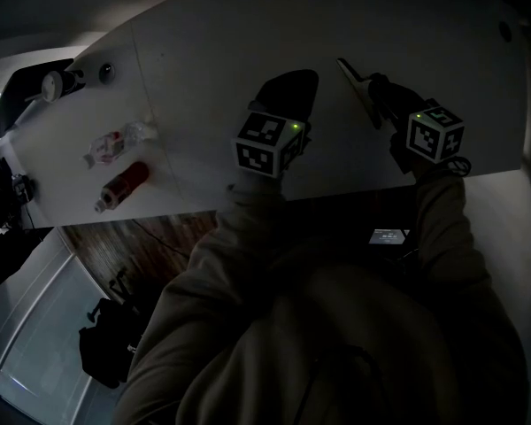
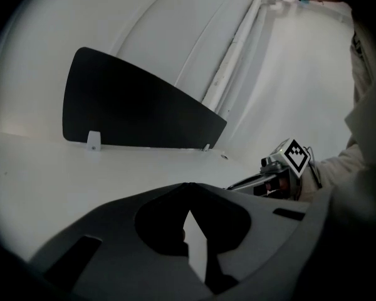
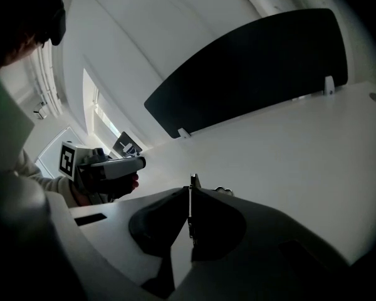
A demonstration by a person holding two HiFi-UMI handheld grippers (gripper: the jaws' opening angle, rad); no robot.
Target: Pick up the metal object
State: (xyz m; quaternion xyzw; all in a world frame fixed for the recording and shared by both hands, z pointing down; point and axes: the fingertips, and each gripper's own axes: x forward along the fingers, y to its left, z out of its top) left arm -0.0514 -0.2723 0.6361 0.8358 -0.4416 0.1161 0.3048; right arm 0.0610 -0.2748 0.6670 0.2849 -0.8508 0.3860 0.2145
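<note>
A thin, flat metal piece (image 1: 357, 88) juts out from my right gripper (image 1: 378, 96) over the white table (image 1: 203, 51). In the right gripper view it appears edge-on (image 3: 191, 199), pinched between the two dark fingers (image 3: 210, 221). The left gripper view shows it as a pale strip (image 2: 244, 182) ahead of the right gripper's marker cube (image 2: 295, 156). My left gripper (image 1: 288, 91) rests on the table just left of it. Its fingertips (image 2: 187, 213) meet with nothing between them.
A red can (image 1: 124, 184), a crumpled wrapper (image 1: 115, 144) and a round dial (image 1: 51, 85) lie at the table's left end. A black divider panel (image 2: 125, 105) stands along the far edge. The near table edge (image 1: 336, 189) runs under both grippers; a black bag (image 1: 106, 343) sits on the floor.
</note>
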